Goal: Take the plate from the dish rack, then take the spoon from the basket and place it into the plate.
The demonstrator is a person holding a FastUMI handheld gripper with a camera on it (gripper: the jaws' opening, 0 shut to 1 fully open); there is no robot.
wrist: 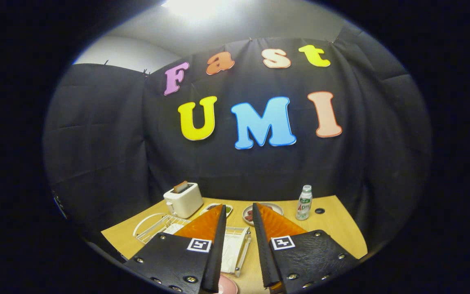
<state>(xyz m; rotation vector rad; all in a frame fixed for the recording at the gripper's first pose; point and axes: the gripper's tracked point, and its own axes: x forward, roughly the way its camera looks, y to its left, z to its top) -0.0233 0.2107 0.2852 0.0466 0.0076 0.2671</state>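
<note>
My gripper [239, 206] is held above the near part of a wooden table [333, 228], open, with nothing between its fingers. Under the left finger and in the gap lies a white wire dish rack [153, 226]. Its part between the fingers [235, 245] holds something white that I cannot make out. A pink plate [227, 286] shows as a sliver on the table, low between the finger bases. The fingers hide most of the rack.
A white toaster [183, 199] with a slice in it stands beyond the left finger. Two small dishes with food [230, 209] [248, 215] sit just past the fingertips. A small bottle [304, 203] and a dark table hole [319, 211] are beyond the right finger.
</note>
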